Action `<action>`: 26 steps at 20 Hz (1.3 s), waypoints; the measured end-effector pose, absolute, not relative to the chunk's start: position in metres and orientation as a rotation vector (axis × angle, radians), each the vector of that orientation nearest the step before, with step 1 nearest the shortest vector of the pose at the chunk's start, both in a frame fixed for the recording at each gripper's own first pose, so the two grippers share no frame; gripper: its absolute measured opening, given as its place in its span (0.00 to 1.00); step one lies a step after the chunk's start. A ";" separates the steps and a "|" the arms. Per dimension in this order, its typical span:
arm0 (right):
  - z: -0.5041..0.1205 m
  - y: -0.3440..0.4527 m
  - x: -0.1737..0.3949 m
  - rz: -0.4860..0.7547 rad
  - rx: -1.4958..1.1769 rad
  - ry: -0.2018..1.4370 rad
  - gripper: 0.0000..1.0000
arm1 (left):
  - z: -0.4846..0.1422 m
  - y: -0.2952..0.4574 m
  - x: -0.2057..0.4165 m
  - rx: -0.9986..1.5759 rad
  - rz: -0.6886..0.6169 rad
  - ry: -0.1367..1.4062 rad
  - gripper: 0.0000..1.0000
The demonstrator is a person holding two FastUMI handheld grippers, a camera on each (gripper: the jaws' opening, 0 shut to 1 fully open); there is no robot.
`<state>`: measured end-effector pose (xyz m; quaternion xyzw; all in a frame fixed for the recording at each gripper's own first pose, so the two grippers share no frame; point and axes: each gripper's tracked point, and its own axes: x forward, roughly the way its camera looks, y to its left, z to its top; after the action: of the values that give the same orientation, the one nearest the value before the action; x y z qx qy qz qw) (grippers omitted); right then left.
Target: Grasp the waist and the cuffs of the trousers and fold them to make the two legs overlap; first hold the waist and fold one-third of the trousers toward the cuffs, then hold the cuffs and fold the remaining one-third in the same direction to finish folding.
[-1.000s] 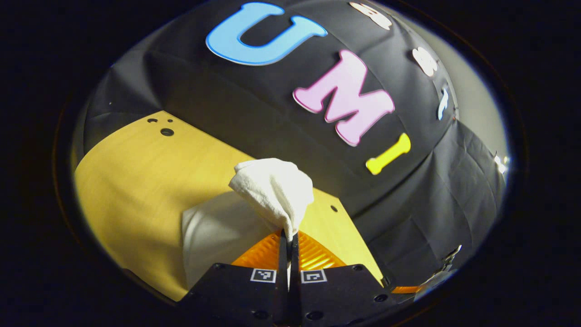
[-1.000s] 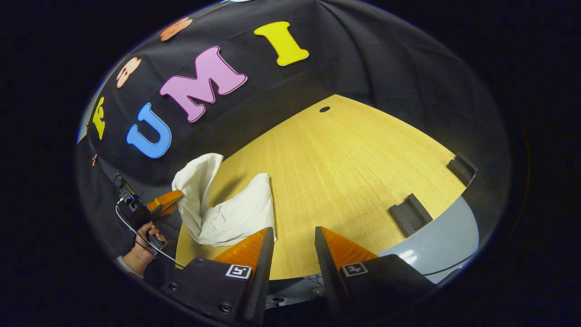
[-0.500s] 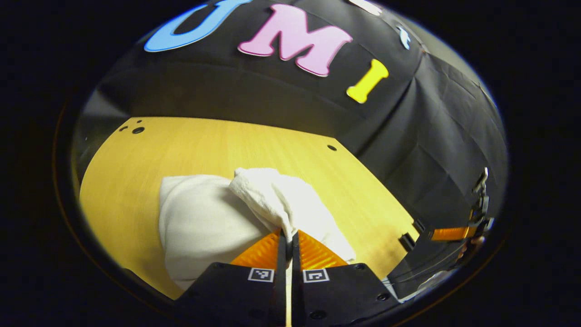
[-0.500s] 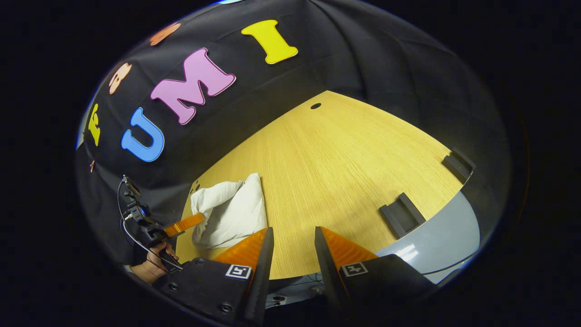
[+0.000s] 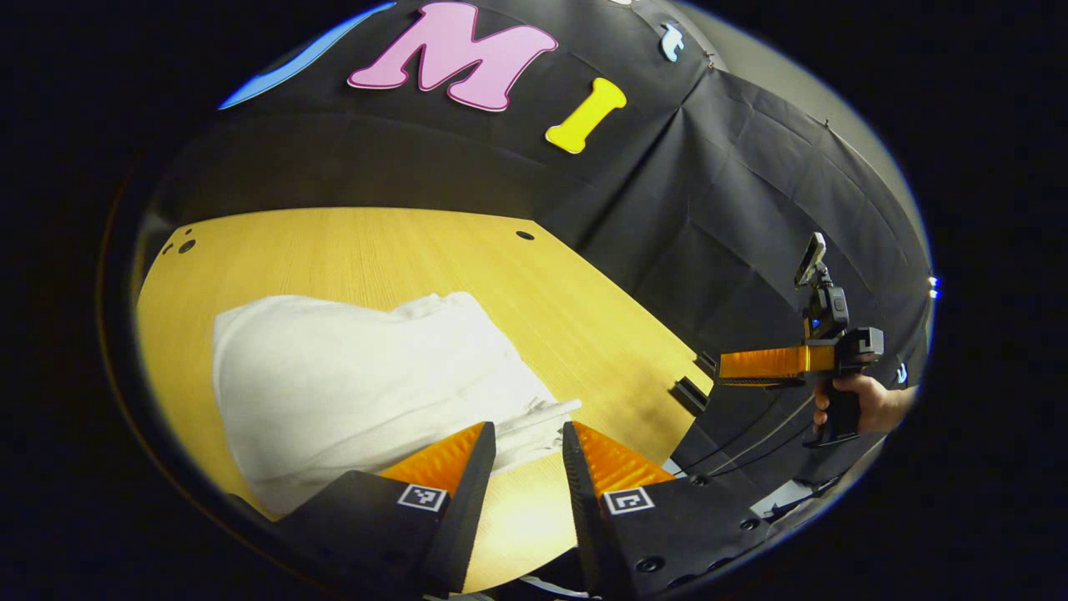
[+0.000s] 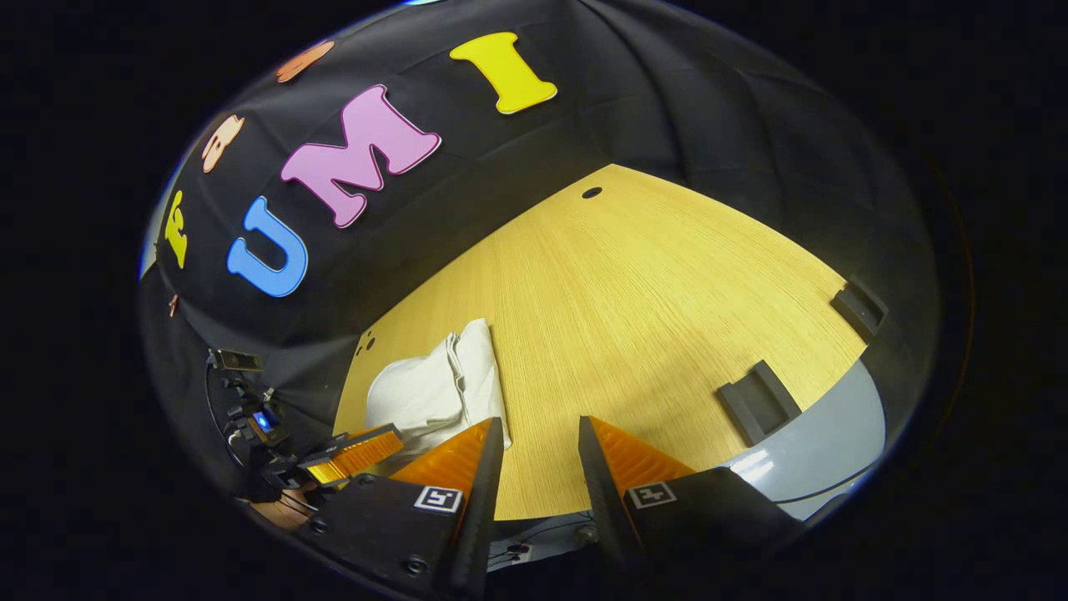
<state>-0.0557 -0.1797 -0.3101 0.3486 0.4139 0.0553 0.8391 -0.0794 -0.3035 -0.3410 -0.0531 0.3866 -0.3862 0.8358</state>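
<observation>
The white trousers (image 5: 350,376) lie folded in a flat bundle on the wooden table (image 5: 400,250), their layered edge just ahead of my left gripper (image 5: 526,438). That gripper is open, with nothing between its fingers. In the right gripper view the same trousers (image 6: 434,388) rest near the table's left edge, left of my right gripper (image 6: 538,434), which stands open over bare wood. The left gripper (image 6: 355,451) shows low at the left of the right gripper view. Off the table's right side in the left gripper view, a hand holds the right gripper (image 5: 768,366).
Two dark brackets (image 6: 759,401) (image 6: 859,307) sit at the table's right edge in the right gripper view, beside a grey surface (image 6: 818,438). Small holes (image 6: 591,193) mark the far side of the wood. Black cloth walls close in the booth.
My left gripper lowered the lifted end of the trousers onto the bundle, let go and opened, then drew back. The trousers now lie flat. The right gripper stayed open and barely moved.
</observation>
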 end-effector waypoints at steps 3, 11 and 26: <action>-0.304 -0.171 -0.052 0.140 0.735 0.861 0.57 | -0.337 -0.297 -0.079 -0.160 -0.771 0.832 0.54; -0.277 -0.109 -0.049 0.304 0.708 0.859 0.57 | -0.289 -0.207 -0.068 -0.327 -0.518 0.800 0.56; -0.222 0.018 -0.019 0.614 0.684 0.829 0.57 | -0.217 -0.060 -0.066 -0.447 -0.156 0.619 0.61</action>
<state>-0.0190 0.0175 -0.2222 0.3205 0.3884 0.2878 0.8146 -0.0656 -0.0597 -0.2172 -0.2181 0.3019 -0.0760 0.9250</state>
